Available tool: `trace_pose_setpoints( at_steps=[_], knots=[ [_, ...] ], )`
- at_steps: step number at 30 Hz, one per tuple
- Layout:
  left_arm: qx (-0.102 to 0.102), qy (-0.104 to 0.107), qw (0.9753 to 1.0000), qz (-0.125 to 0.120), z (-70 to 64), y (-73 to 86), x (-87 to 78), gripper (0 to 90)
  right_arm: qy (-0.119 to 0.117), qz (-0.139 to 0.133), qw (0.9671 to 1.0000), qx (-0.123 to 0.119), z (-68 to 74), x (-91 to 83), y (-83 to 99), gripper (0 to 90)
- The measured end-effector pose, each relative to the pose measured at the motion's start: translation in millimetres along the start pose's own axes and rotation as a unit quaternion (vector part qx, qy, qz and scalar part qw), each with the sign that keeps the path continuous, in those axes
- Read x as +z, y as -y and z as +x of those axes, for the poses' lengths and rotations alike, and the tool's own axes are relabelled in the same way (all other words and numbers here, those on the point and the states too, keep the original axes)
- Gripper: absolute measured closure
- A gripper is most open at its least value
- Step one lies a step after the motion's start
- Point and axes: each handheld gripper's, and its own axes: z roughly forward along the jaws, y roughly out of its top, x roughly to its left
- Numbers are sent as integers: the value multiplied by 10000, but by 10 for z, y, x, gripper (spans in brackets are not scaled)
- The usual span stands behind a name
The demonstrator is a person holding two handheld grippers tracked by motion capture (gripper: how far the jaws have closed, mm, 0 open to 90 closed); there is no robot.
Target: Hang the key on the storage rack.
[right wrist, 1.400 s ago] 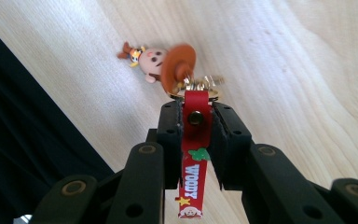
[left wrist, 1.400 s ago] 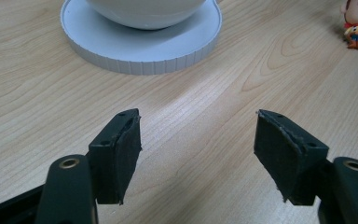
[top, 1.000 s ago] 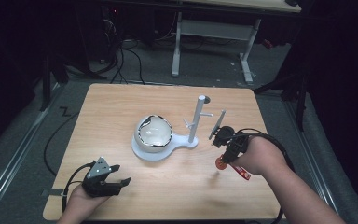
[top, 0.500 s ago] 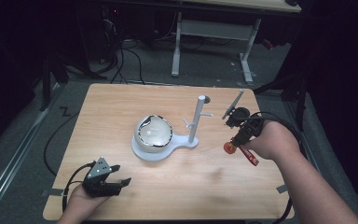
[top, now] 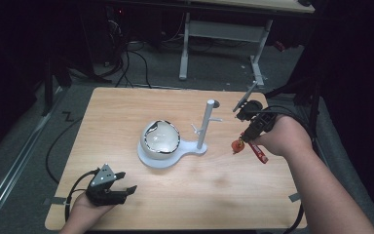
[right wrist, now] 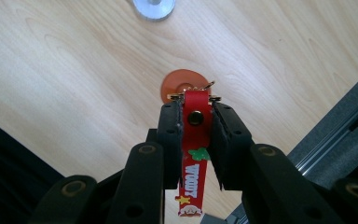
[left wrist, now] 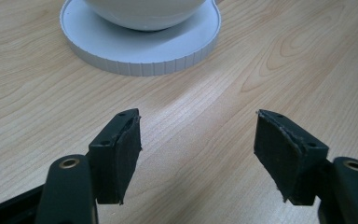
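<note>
A light wooden table (top: 126, 112) sits in a dark room. The right gripper (right wrist: 196, 116) squeezes a red strap keychain (right wrist: 195, 140) between its fingers; an orange round charm (right wrist: 177, 84) hangs past the tips. The left gripper (left wrist: 196, 149) is spread wide with nothing between, just short of the white stand's ribbed round base (left wrist: 140, 51).

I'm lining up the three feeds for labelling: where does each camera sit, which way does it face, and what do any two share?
High view: fixed above the person's side, facing forward and down on the wooden table; both forearms enter from the bottom.
Left gripper view: rides the left tool, looking low across the table at the white stand base; its open jaws show.
Right gripper view: rides the right tool, looking down at the table; its jaws clamp the red strap.
Shared: high view also shows the base and strap.
</note>
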Motion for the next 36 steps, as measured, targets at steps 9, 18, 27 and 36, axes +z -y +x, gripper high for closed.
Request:
trace_pose_setpoints(
  at_steps=[9,18,27,36],
  knots=[
    [1,5,10000,-5,2,0,-4,321,-50,-151,9997,188,-42,-100,-124,746],
    [10,2,10000,-4,3,4,-8,321,27,-257,9997,48,-28,-126,-303,746],
    [-25,4,10000,-34,14,10,-26,321,13,-277,9996,-22,-2,-103,-470,746],
    [-28,20,10000,-13,12,17,-30,321,-7,-263,9996,-105,19,-8,-604,745]
  ],
)
